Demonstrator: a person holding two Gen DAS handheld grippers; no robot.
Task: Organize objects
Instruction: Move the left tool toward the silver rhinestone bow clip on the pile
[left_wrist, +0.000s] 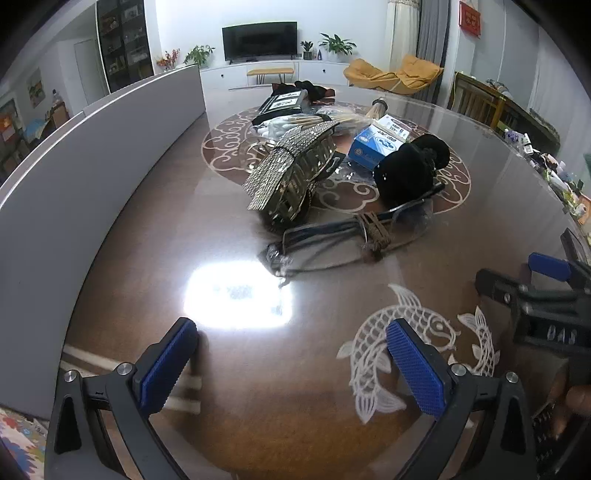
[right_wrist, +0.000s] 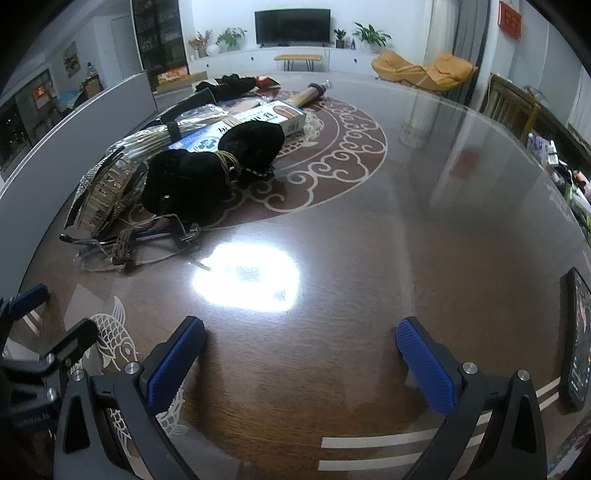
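Where the clutter gathers on the far-left part of the brown surface (right_wrist: 369, 258), a rhinestone hair claw (left_wrist: 291, 173) lies on its side, touching the clear glasses (left_wrist: 347, 236) in front of it. Brown cord is knotted round the glasses' frame. Just behind the glasses sits a black velvet pouch (left_wrist: 406, 170), leaning against a blue-and-white box (left_wrist: 380, 142). Cotton swabs (left_wrist: 295, 123) in clear wrap lie behind the claw; a bamboo-stick bundle (right_wrist: 308, 96) lies further back.

Left hand-held gripper (left_wrist: 291, 365): blue pads spread wide, nothing between them, low over the surface beside the white fish pattern (left_wrist: 391, 354). Right hand-held gripper (right_wrist: 301, 362): likewise spread and empty, near the bright glare patch. A phone (right_wrist: 578, 339) lies at the right edge. Both well apart from the pile.
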